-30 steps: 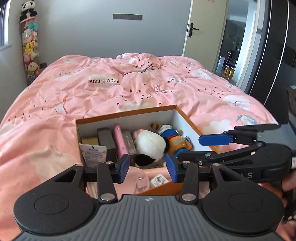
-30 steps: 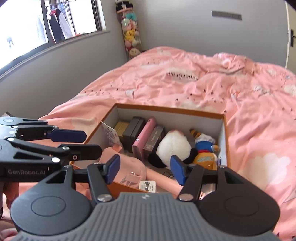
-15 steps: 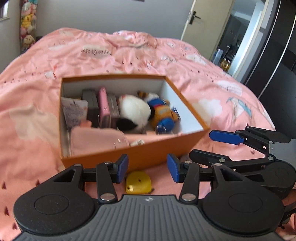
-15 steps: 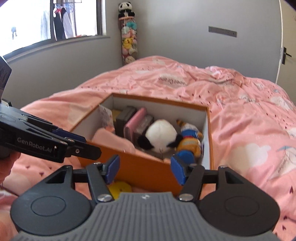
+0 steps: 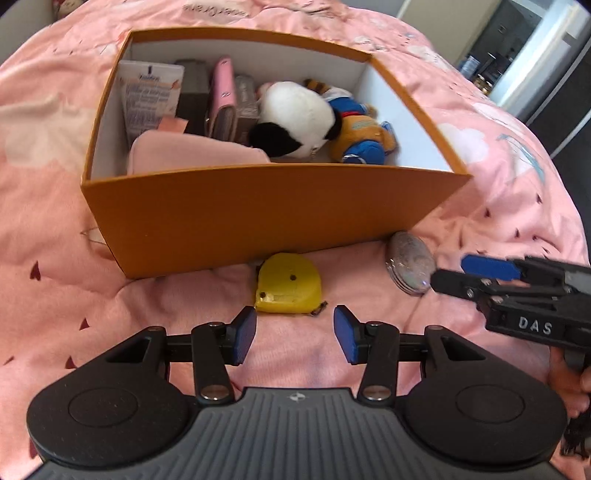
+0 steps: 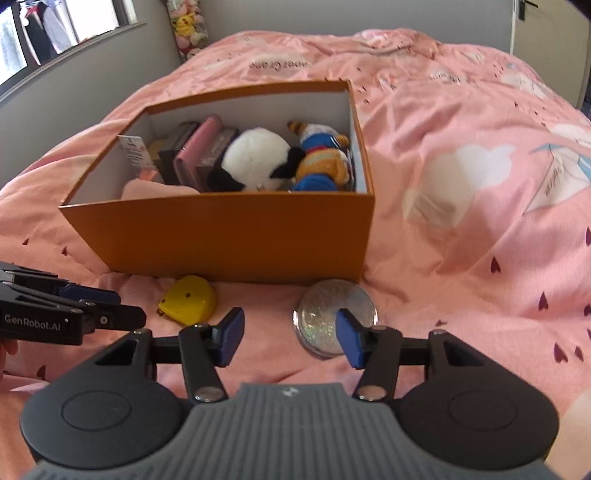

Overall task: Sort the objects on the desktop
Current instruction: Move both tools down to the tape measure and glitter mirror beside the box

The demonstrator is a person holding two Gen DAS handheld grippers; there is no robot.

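A yellow tape measure [image 5: 288, 286] [image 6: 188, 301] lies on the pink bedspread, just in front of an orange box [image 5: 258, 218] [image 6: 221, 232]. To its right rests a silver glittery round case [image 5: 410, 262] [image 6: 325, 314]. My left gripper [image 5: 295, 328] hovers open just short of the tape measure, with nothing between its pads. My right gripper [image 6: 290, 332] hangs over the round case with its jaws closing and empty; its right fingertip [image 6: 349, 338] overlaps the case. Inside the box are a panda plush [image 5: 291, 118], a duck doll [image 5: 358, 136], a pink wallet [image 5: 223, 96] and a pink cloth [image 5: 184, 155].
The pink bedspread [image 6: 461, 184] stretches around the box. Each gripper shows in the other's view: the right gripper [image 5: 461, 273] beside the round case, the left gripper [image 6: 122, 314] beside the tape measure. A stack of plush toys [image 6: 184, 26] hangs in the far corner.
Both grippers have sunk and tipped downward, from above the box to the bed in front of it. The tape measure and then the round case have come into view.
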